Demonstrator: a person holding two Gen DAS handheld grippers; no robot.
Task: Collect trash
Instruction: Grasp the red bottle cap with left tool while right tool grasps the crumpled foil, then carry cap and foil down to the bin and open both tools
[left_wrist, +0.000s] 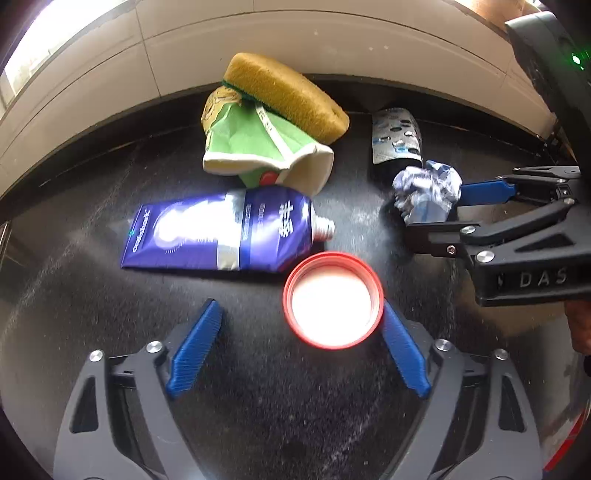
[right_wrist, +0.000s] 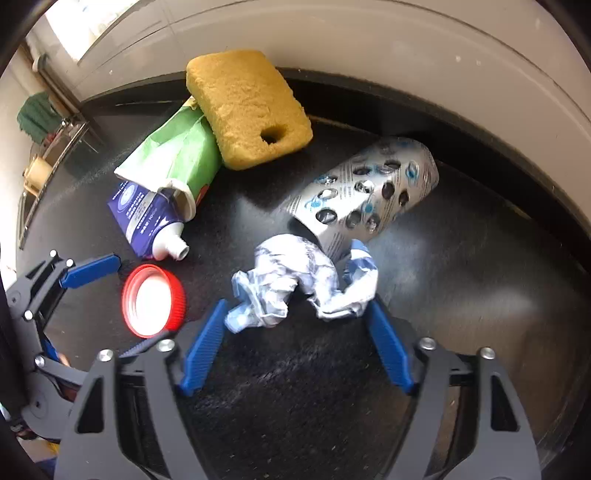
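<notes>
A red lid (left_wrist: 333, 300) (right_wrist: 153, 301) lies open side up on the black counter (left_wrist: 92, 295). My left gripper (left_wrist: 301, 314) (right_wrist: 122, 288) is open around it, the right pad touching its rim. A crumpled blue-white wrapper (right_wrist: 299, 280) (left_wrist: 426, 194) lies between the open fingers of my right gripper (right_wrist: 297, 314) (left_wrist: 432, 208). Behind lie a purple tube (left_wrist: 221, 230) (right_wrist: 147, 218), a green carton (left_wrist: 258, 144) (right_wrist: 177, 158), a yellow sponge (left_wrist: 286, 96) (right_wrist: 247, 107) and a silver blister pack (right_wrist: 365, 192) (left_wrist: 397, 134).
A pale tiled wall (left_wrist: 295, 40) rises behind the counter's back edge. A metal rack (right_wrist: 48, 140) stands far left in the right wrist view.
</notes>
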